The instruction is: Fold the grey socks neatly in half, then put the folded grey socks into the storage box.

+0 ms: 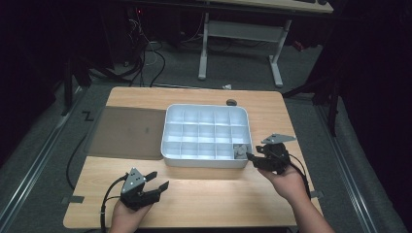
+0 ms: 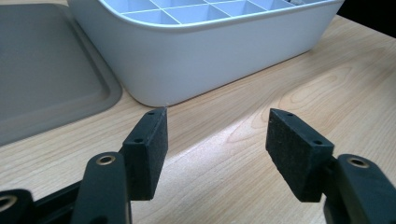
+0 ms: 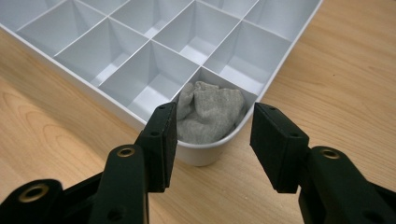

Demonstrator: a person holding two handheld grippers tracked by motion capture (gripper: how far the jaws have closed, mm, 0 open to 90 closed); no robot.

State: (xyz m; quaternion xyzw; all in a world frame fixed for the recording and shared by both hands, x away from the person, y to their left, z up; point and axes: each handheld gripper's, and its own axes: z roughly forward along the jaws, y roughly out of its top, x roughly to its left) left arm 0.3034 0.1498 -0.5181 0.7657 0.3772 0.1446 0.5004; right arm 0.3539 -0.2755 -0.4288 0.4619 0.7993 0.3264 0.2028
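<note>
A white tray (image 1: 206,164) divided into several compartments stands mid-table. A crumpled grey cloth (image 1: 239,151) lies in its front right corner compartment. My right gripper (image 1: 255,152) is open just outside that corner. In the right gripper view its jaws (image 3: 214,116) stand apart on either side of the cloth (image 3: 208,112), short of the tray's rim (image 3: 70,75), with nothing between the pads. My left gripper (image 1: 158,180) is open over the bare wood at the front left. In the left gripper view its jaws (image 2: 217,121) are empty and face the tray's wall (image 2: 196,60).
A flat grey lid (image 1: 127,132) lies on the table against the tray's left side, and its rounded corner (image 2: 46,70) is close to my left gripper. A small dark object (image 1: 231,102) sits at the table's far edge. A white desk frame (image 1: 238,34) stands beyond.
</note>
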